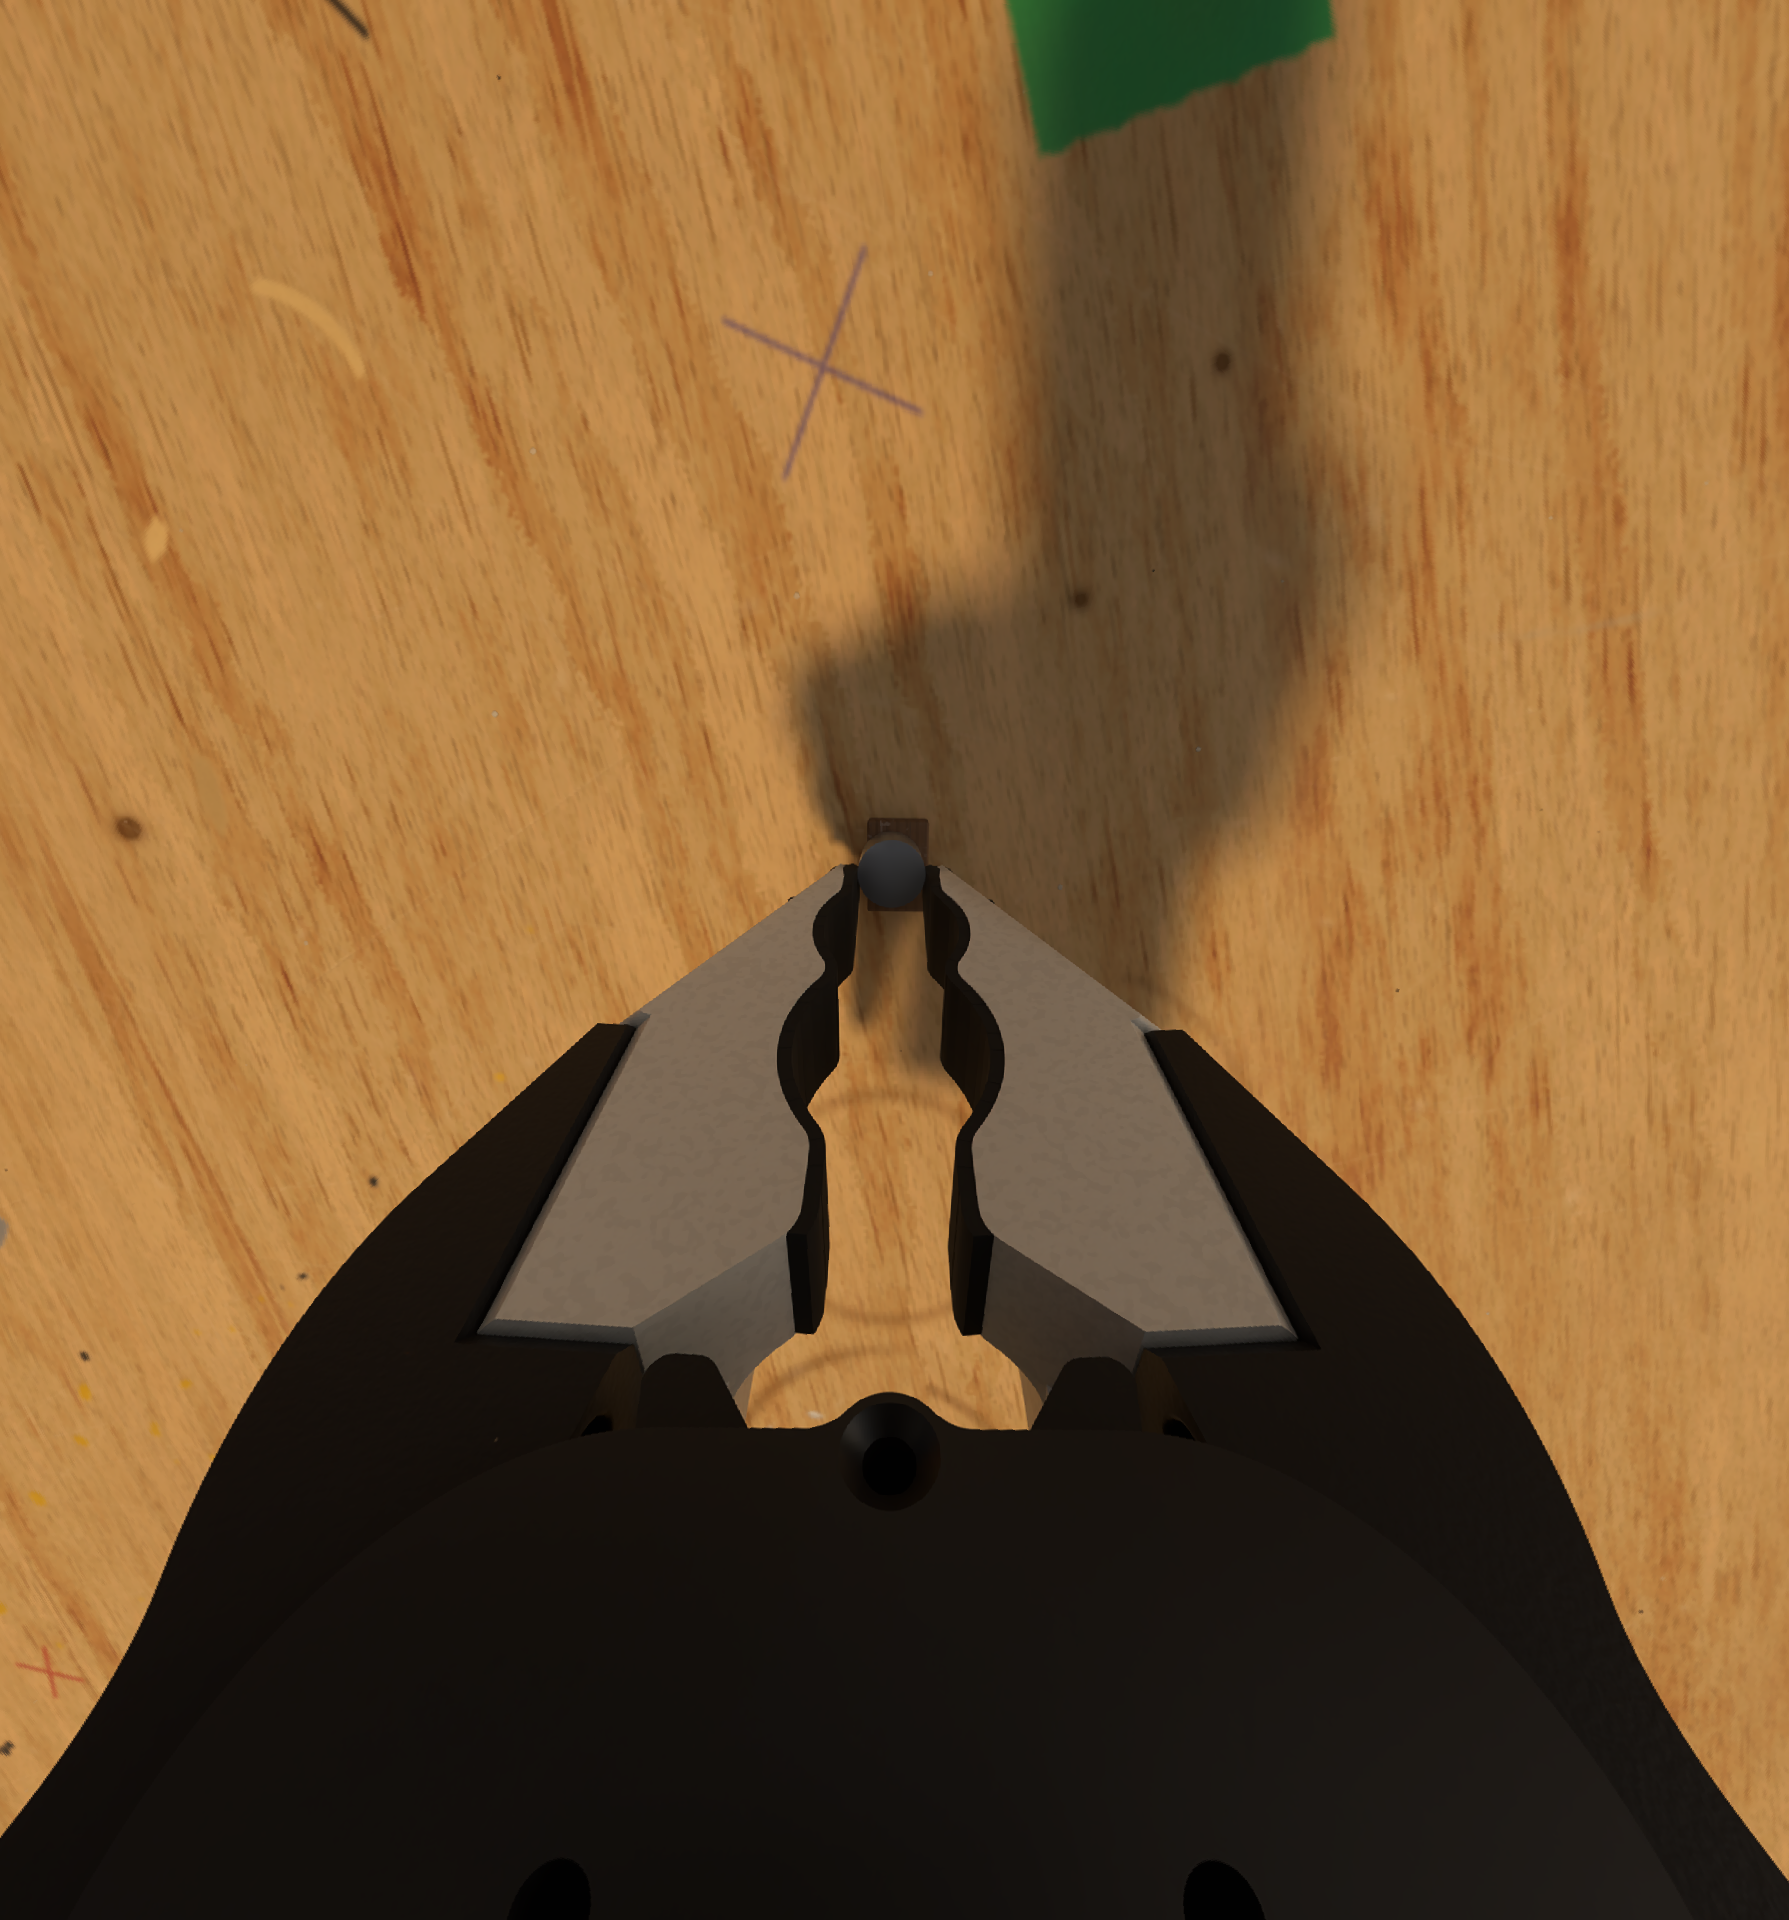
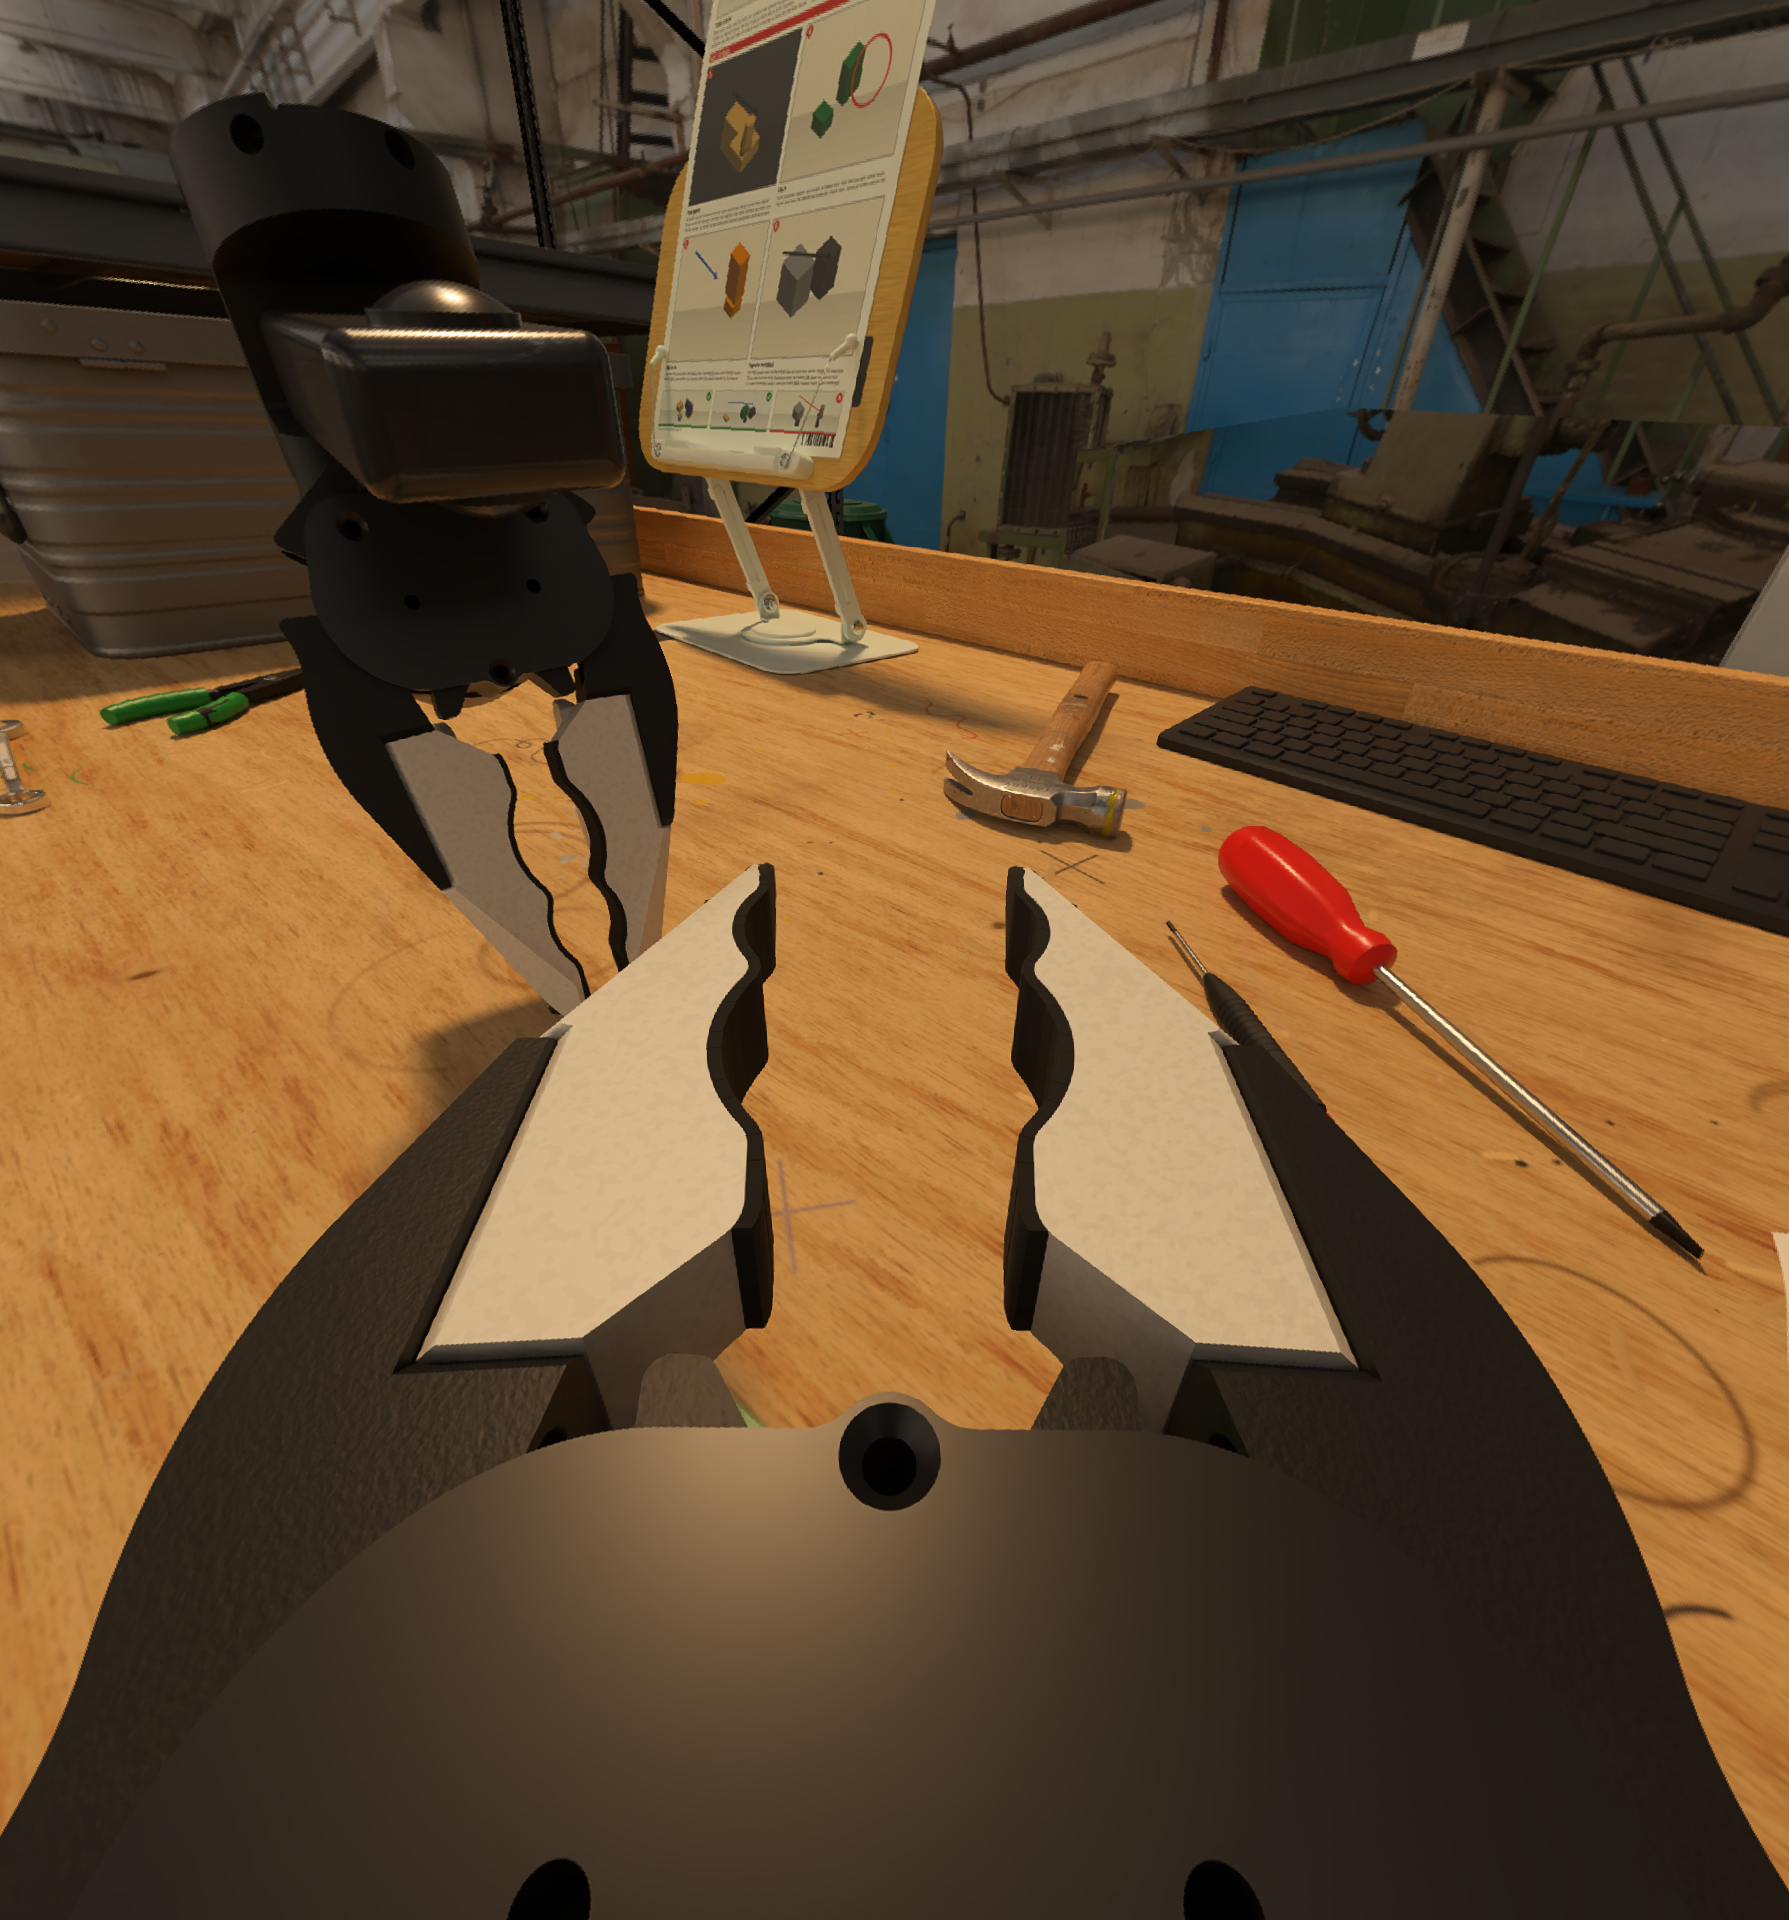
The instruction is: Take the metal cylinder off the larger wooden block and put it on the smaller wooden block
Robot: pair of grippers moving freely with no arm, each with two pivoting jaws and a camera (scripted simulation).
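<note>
In the left wrist view my left gripper points straight down at the wooden table. Its fingertips are closed on a small grey metal cylinder. A small dark brown wooden block shows right under and behind the cylinder; I cannot tell whether they touch. My right gripper is open and empty, low over the table. The left gripper also shows in the right wrist view, upright at the left, with its tips hidden behind my right gripper's left finger. The larger block is not clearly in view.
A green object lies ahead of the left gripper. In the right wrist view there are a hammer, a red screwdriver, a thin black screwdriver, a keyboard, a sheet stand, green pliers and a metal case.
</note>
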